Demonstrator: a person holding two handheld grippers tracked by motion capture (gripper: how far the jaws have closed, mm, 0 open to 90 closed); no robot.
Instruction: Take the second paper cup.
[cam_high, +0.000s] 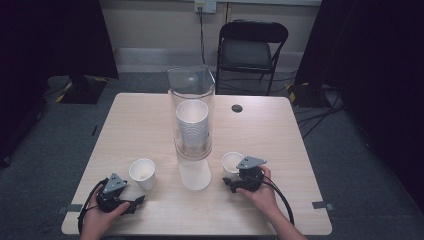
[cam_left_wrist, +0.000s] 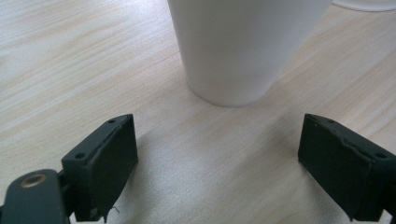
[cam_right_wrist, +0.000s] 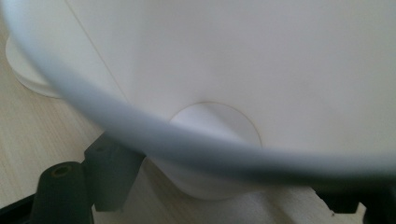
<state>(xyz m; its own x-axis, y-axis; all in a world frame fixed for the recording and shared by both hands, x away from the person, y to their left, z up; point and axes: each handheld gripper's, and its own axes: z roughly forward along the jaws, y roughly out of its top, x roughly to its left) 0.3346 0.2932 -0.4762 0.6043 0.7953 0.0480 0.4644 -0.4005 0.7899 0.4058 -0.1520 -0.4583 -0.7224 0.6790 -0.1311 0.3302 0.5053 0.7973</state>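
A white paper cup stands at the near left of the wooden table. My left gripper lies just in front of it, held by a hand. Its jaws are spread wide and open, and the cup stands a little beyond the fingertips, untouched. A second white cup stands at the near right. My right gripper is at that cup, whose lower wall sits between the jaws. A thin gap shows beside the left pad; the cup's rim mostly hides the other pad.
A tall clear container with a stack of white cups stands mid-table on a white lower part, between the two cups. A round cable hole lies behind it. A black folding chair stands past the far edge.
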